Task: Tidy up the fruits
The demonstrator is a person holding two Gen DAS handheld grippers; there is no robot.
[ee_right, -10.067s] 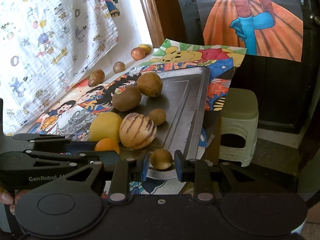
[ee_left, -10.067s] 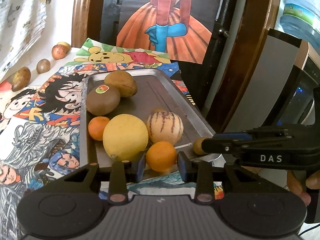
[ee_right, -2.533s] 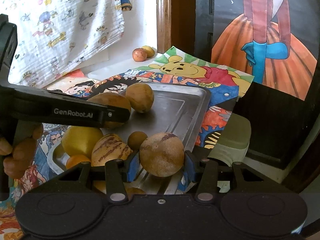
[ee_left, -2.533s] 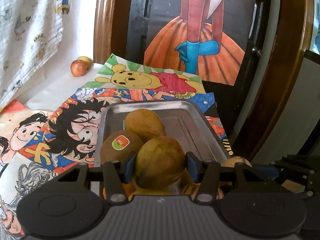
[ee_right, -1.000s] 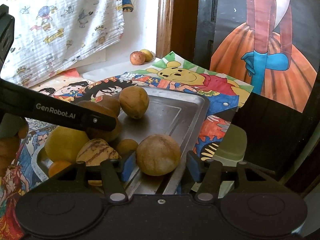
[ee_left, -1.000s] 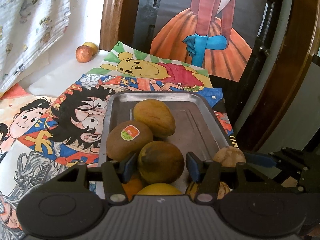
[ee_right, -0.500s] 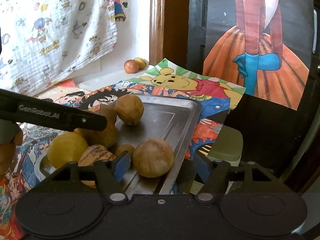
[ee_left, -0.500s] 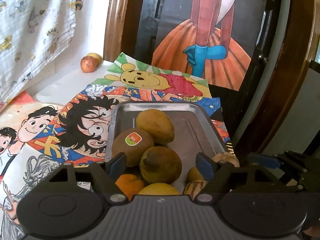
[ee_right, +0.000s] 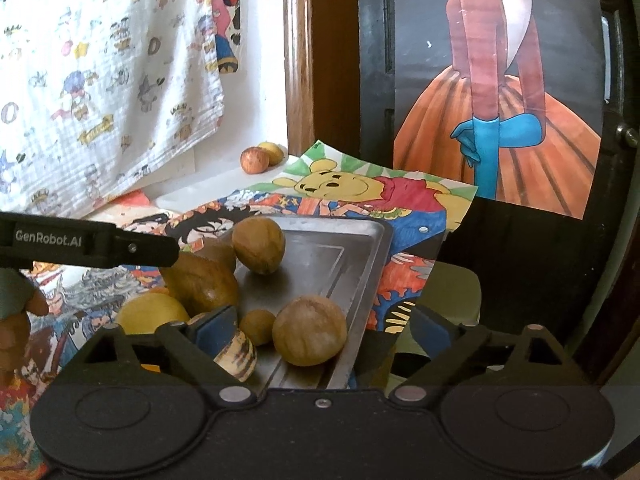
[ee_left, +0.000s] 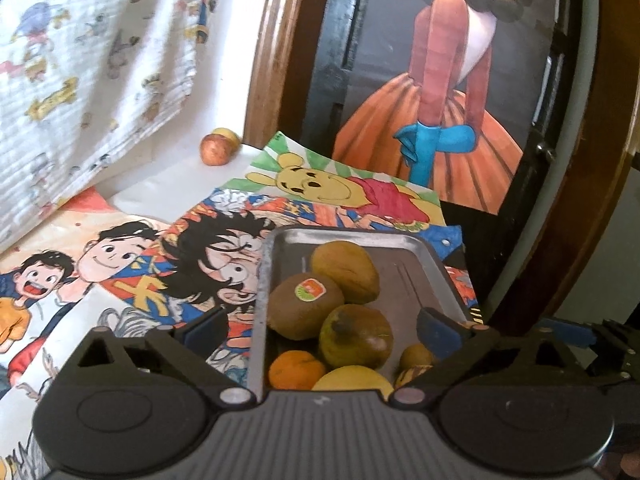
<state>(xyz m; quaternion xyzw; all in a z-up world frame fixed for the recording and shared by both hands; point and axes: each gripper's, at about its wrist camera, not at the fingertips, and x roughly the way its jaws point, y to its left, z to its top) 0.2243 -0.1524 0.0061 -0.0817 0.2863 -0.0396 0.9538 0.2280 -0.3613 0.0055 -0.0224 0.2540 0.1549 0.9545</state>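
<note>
A metal tray (ee_left: pixel 344 234) holds several fruits. In the left wrist view a stickered kiwi (ee_left: pixel 304 306), an oval brown fruit (ee_left: pixel 346 272), a brown-green fruit (ee_left: pixel 354 342), an orange (ee_left: pixel 296 368) and a yellow fruit (ee_left: pixel 352 378) lie together. My left gripper (ee_left: pixel 322 326) stands wide open above them and holds nothing. In the right wrist view a round brown fruit (ee_right: pixel 310 332) rests near the tray's (ee_right: pixel 352 256) right rim, beside a small brown fruit (ee_right: pixel 256 326) and a striped melon (ee_right: pixel 236 354). My right gripper (ee_right: pixel 324 328) is also wide open and empty.
A reddish fruit (ee_left: pixel 214 148) and a yellow one (ee_left: pixel 228 136) sit at the table's far corner by the wall. Cartoon drawings (ee_left: pixel 120 264) cover the table. A green stool (ee_right: pixel 452 292) stands past the table's right edge. A hand (ee_right: pixel 16 320) holds the left gripper.
Both grippers held a fruit 2.5 s ago. They let the fruits go on the tray, and since then have opened wider and drawn back a little.
</note>
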